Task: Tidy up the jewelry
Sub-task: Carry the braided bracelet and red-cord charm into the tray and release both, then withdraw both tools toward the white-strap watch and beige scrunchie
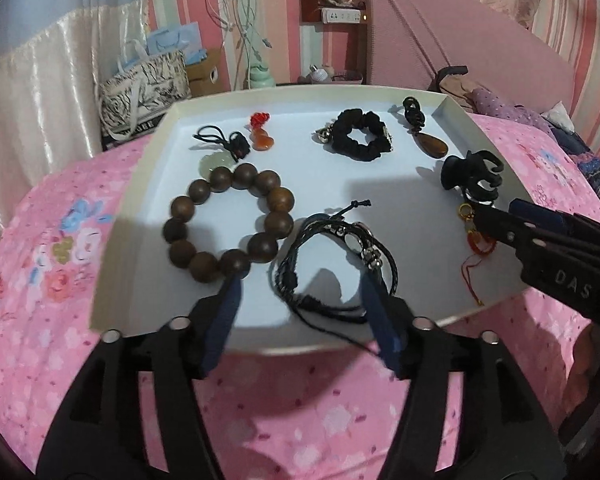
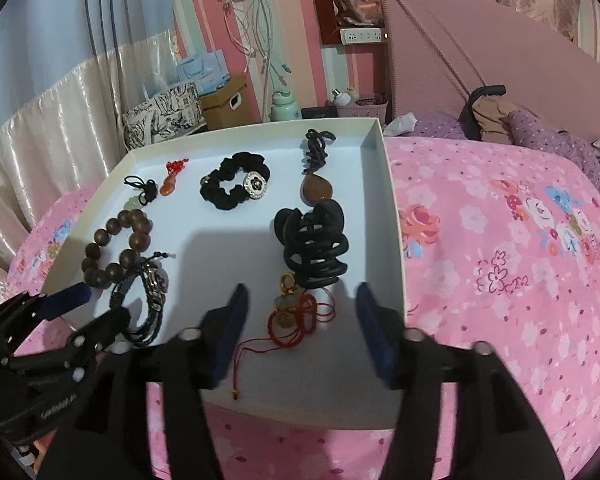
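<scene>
Nearest me, my left gripper (image 1: 300,312) gapes empty around the black cord bracelet (image 1: 332,256) and my right gripper (image 2: 300,320) stands open, empty, over the red-cord charm (image 2: 292,312), while everything beyond already lies spread in the white tray (image 2: 380,168), so little seems left.

A bed with a pink floral bedspread (image 2: 500,248) fills the near ground. At far right a padded pink headboard (image 2: 480,52) leans against a pink-striped wall (image 2: 188,12), with a purple dotted pillow (image 2: 540,132) below it. A white power strip (image 2: 361,35) sits in a wall niche; charger cables (image 2: 260,40) hang from a socket. On the left a blue curtain with a cream satin hem (image 2: 60,120). Paper bags (image 2: 164,116), a cardboard box (image 2: 228,100) and a mint bottle (image 2: 284,110) stand far off
</scene>
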